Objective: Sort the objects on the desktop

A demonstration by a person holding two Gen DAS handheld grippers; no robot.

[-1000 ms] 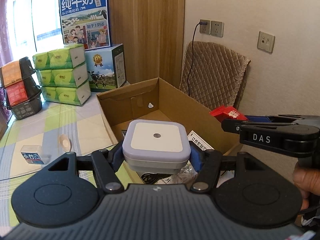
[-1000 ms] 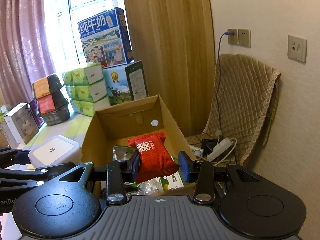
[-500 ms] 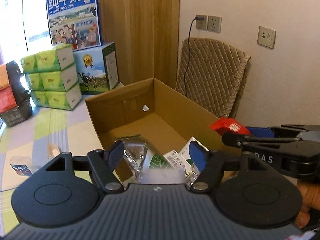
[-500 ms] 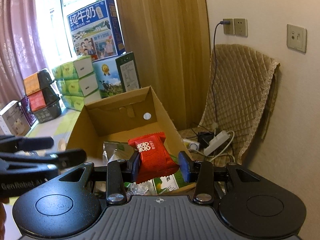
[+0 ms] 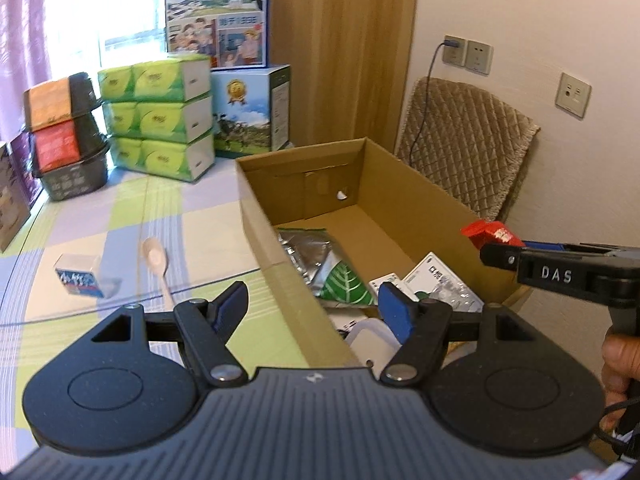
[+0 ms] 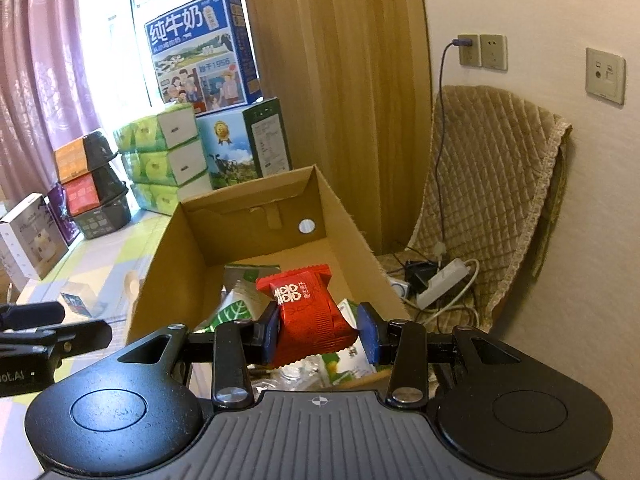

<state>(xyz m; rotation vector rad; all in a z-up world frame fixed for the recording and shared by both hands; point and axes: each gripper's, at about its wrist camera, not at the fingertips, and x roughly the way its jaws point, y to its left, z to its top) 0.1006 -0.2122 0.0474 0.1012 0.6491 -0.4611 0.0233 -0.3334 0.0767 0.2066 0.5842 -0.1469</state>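
A checked green-and-lilac tabletop (image 5: 120, 216) is carrying an open cardboard box (image 5: 276, 264) beside a wooden panel (image 5: 344, 48) and a cream wall (image 5: 560, 20) with sockets. The left gripper (image 5: 312, 308) is hovering over the box's near edge, its jaws spread wide and holding nothing. The right gripper (image 6: 318, 330) is pinching a red snack packet (image 6: 308, 316) above the box. A plastic spoon (image 5: 157, 262) and a small clear box (image 5: 78, 276) are lying on the tabletop. A quilted chair (image 6: 492, 184) is standing by the wall.
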